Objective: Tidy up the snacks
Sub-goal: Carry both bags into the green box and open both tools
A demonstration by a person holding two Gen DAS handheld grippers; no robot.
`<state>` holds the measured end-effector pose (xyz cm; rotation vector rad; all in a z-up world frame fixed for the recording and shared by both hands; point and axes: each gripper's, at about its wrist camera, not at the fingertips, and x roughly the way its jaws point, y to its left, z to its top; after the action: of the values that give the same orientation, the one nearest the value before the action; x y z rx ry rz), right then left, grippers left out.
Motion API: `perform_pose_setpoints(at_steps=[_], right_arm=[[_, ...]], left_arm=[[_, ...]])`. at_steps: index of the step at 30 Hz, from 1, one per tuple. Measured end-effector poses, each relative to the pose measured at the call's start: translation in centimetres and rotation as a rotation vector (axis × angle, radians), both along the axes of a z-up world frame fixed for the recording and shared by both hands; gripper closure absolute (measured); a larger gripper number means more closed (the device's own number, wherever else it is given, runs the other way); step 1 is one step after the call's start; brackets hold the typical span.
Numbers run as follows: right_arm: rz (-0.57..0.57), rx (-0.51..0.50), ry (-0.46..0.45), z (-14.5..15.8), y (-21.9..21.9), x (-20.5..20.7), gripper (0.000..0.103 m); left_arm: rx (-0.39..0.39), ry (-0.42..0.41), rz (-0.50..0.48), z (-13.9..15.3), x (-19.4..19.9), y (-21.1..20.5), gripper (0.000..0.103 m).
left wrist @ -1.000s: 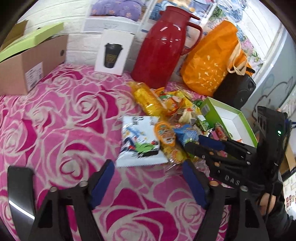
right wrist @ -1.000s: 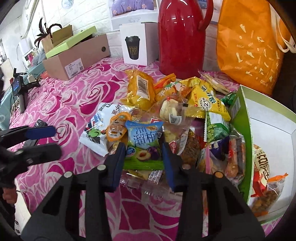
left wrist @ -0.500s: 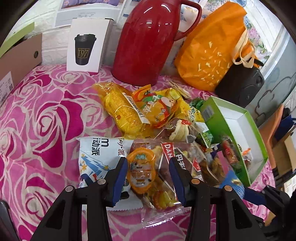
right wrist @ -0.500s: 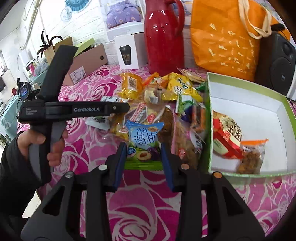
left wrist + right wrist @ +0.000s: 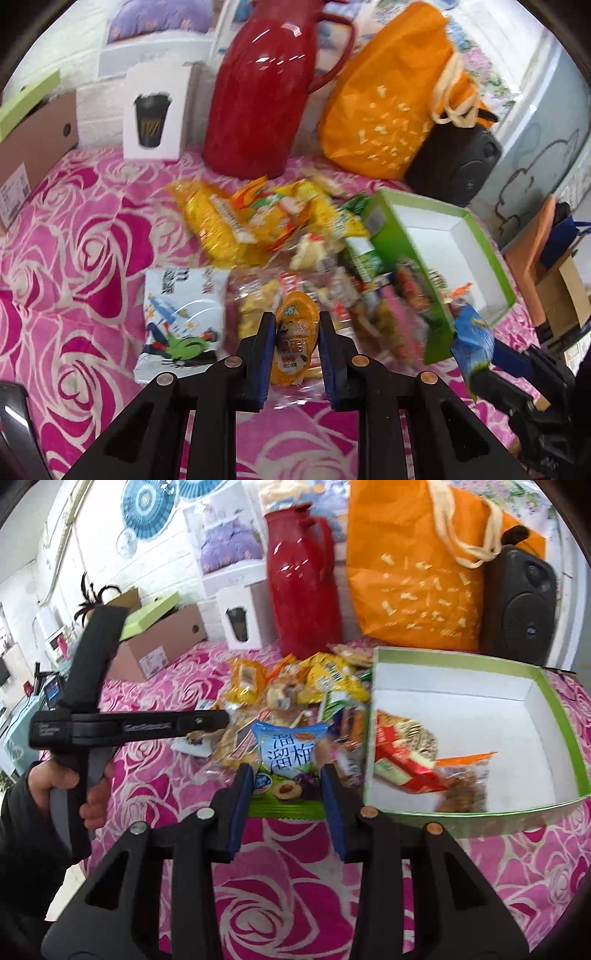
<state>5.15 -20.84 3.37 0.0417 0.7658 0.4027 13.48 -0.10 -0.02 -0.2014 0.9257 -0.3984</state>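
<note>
- While both claws grip snacks, the left gripper (image 5: 297, 345) sits nearest its camera, its blue pads closed to a narrow gap on an orange jelly cup (image 5: 295, 338), which stands between the pads at the near edge of the snack pile (image 5: 280, 236).
- The right gripper (image 5: 286, 788) is likewise closed on a blue plum candy bag (image 5: 290, 766); the pads press its two sides and its top half sticks out beyond them, just left of the green box (image 5: 554, 705).
- A hand (image 5: 62, 786) in a dark sleeve holds the left tool's handle, well left of the box.
- A white snack bag (image 5: 183, 321) lies flat at the pile's left edge, farther from the box than the jelly cup.
- Inside the box, a red packet (image 5: 402, 753) and a clear bag with an orange top (image 5: 463, 786) lie in the near left corner.
- The pile touches the box's left wall.
- Behind the box stand a red jug (image 5: 303, 579), an orange bag (image 5: 417, 572) and a black speaker (image 5: 521, 605).
</note>
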Motion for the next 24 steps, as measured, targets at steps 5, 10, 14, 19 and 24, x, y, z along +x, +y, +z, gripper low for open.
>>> perform_pose_setpoints(at_steps=[5,10,14,19,24], right_arm=[[-0.122,-0.006,-0.065,2.0,-4.2,-1.0,0.063],[-0.255,0.003,-0.081,2.5,-8.9,-1.9,0.063],[-0.324,0.001,-0.083,2.6,-11.6,-2.1,0.063],[-0.371,-0.011,-0.079,2.0,-13.8,-1.2,0.063],[-0.392,0.002,-0.05,0.8,-15.2,0.8,0.063]], left_arm=[[-0.029,-0.083,-0.103,4.0,-1.3,-3.5,0.081],[-0.047,-0.101,-0.218,5.5,-1.2,-8.2,0.081],[-0.042,-0.085,-0.295,5.3,-0.6,-12.5,0.081],[-0.029,-0.062,-0.357,4.8,0.5,-16.6,0.081],[-0.01,-0.037,-0.385,4.2,2.7,-19.1,0.081]])
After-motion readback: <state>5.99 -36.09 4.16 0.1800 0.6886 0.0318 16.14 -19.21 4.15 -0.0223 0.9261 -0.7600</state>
